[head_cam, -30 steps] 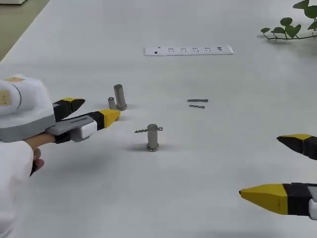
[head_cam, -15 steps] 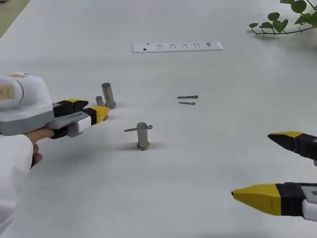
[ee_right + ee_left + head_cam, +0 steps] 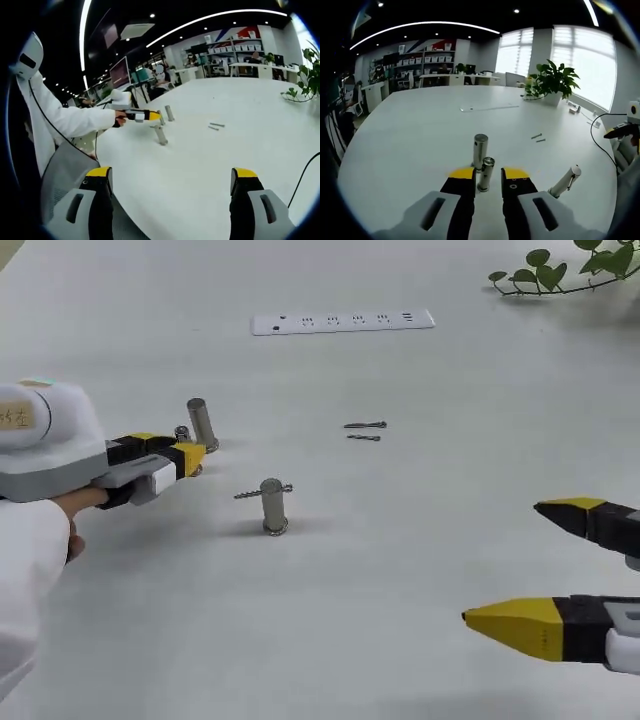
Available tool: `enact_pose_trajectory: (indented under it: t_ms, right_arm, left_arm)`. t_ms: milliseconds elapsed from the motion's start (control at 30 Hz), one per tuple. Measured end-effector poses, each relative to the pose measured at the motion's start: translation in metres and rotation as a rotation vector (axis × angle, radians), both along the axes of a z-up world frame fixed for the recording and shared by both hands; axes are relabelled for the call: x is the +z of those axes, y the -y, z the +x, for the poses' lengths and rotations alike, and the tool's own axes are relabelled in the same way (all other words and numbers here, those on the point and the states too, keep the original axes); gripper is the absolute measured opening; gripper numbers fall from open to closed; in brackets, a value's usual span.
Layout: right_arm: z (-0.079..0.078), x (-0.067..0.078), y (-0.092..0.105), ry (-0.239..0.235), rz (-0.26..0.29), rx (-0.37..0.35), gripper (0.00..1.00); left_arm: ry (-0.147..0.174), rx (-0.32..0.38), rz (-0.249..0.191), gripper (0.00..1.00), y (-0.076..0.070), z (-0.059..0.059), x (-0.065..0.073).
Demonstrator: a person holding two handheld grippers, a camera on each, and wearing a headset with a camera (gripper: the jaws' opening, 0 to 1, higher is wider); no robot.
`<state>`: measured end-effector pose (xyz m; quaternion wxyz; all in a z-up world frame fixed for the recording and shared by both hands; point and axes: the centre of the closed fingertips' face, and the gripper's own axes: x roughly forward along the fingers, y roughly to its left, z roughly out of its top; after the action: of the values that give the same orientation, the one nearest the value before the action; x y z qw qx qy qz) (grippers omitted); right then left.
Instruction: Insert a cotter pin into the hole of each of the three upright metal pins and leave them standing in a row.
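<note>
Three grey metal pins stand on the white table. The nearest pin (image 3: 272,505) has a cotter pin through its top and appears as pin (image 3: 565,181) at the lower right of the left gripper view. A tall bare pin (image 3: 200,424) stands just behind a short pin (image 3: 181,432). My left gripper (image 3: 185,452) has its jaws on either side of the short pin (image 3: 486,174), with thin gaps showing, so it is open. Two loose cotter pins (image 3: 364,430) lie mid-table. My right gripper (image 3: 505,562) hangs wide open at the lower right, holding nothing.
A white power strip (image 3: 343,321) lies at the far side of the table. Plant leaves (image 3: 560,268) reach in at the top right. In the right gripper view, a person's white sleeve (image 3: 75,122) holds the left gripper (image 3: 142,116).
The left gripper's jaws have narrowed and slid forward around the short pin. The head camera has shifted, so everything sits further left in the picture. The right gripper stays wide open.
</note>
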<state>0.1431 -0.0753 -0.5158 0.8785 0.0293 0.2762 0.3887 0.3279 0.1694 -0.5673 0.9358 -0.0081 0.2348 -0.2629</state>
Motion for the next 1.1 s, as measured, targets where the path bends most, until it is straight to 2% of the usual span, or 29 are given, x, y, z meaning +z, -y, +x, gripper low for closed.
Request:
enact_pose_trajectory:
  t_ms: [133, 200, 333, 433, 533, 700, 900, 1100]
  right_arm:
    - [-0.003, -0.001, 0.0, -0.003, 0.001, -0.004, 0.96]
    - [-0.004, -0.002, 0.0, -0.005, -0.003, -0.007, 0.96]
    - [-0.004, -0.001, -0.001, -0.007, -0.001, -0.009, 0.96]
    - [-0.005, 0.0, -0.001, -0.006, -0.004, -0.006, 0.96]
    - [-0.004, 0.0, -0.002, -0.003, -0.004, -0.005, 0.96]
    - [-0.002, 0.0, -0.003, -0.007, -0.014, 0.0, 0.96]
    - [-0.001, 0.005, -0.006, 0.009, -0.012, 0.015, 0.96]
    - [-0.001, 0.007, -0.008, 0.022, -0.004, 0.024, 0.95]
  left_arm:
    - [0.014, 0.009, -0.007, 0.13, 0.0, 0.006, 0.004]
    - [0.017, 0.022, -0.038, 0.09, 0.0, 0.009, 0.008]
    - [0.008, 0.019, -0.053, 0.07, -0.002, 0.01, 0.009]
    - [0.004, -0.012, -0.044, 0.07, 0.0, 0.006, 0.009]
    - [0.033, -0.029, 0.016, 0.06, -0.002, 0.006, 0.011]
    - [0.016, -0.028, 0.026, 0.05, -0.003, 0.004, 0.011]
    - [0.046, -0.014, 0.017, 0.05, -0.007, -0.003, 0.027]
    - [0.089, -0.033, 0.025, 0.05, -0.006, -0.02, 0.048]
